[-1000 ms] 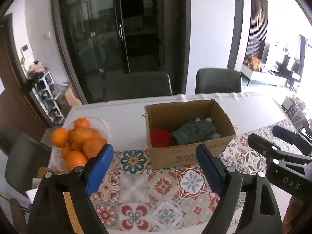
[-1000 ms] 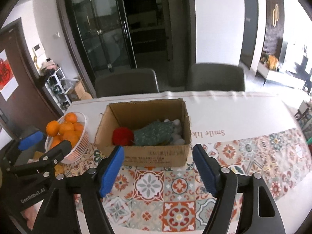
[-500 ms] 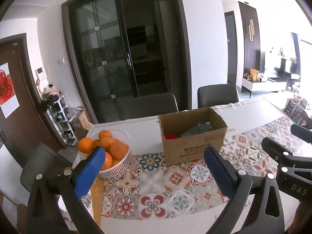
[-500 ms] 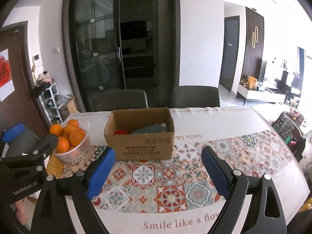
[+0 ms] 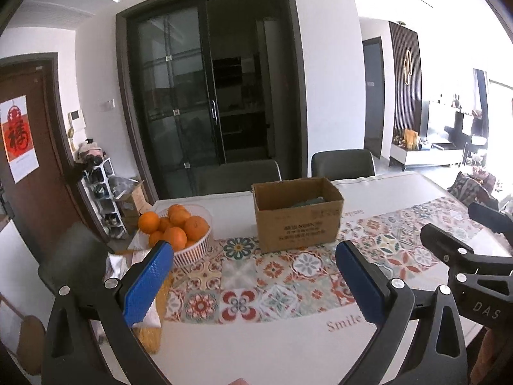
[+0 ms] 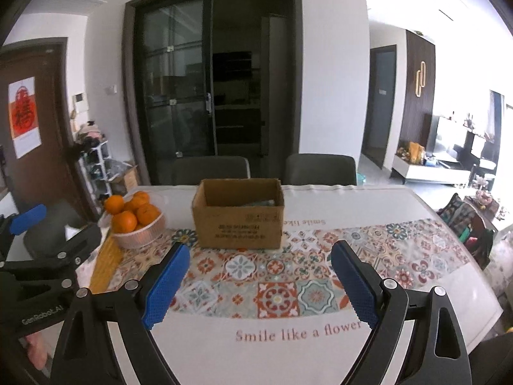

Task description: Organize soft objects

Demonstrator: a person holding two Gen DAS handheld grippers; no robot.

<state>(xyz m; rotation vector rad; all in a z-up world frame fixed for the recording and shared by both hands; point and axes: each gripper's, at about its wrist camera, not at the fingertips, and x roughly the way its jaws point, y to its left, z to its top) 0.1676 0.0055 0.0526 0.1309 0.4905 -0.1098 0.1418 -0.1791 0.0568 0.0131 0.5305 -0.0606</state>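
A brown cardboard box stands on the patterned tablecloth, also in the right wrist view. A dark green soft item just shows over its rim; it shows in the right wrist view too. Other contents are hidden by the box wall. My left gripper is open and empty, held back from the box near the table's front edge. My right gripper is open and empty, also back from the box.
A white basket of oranges stands left of the box, also in the right wrist view. Two grey chairs stand behind the table. The tablecloth reaches the front edge. A yellow item lies at the left edge.
Both grippers have pulled back and up from the box, staying open and empty. The box now looks smaller and its red and green contents are mostly hidden behind its wall.
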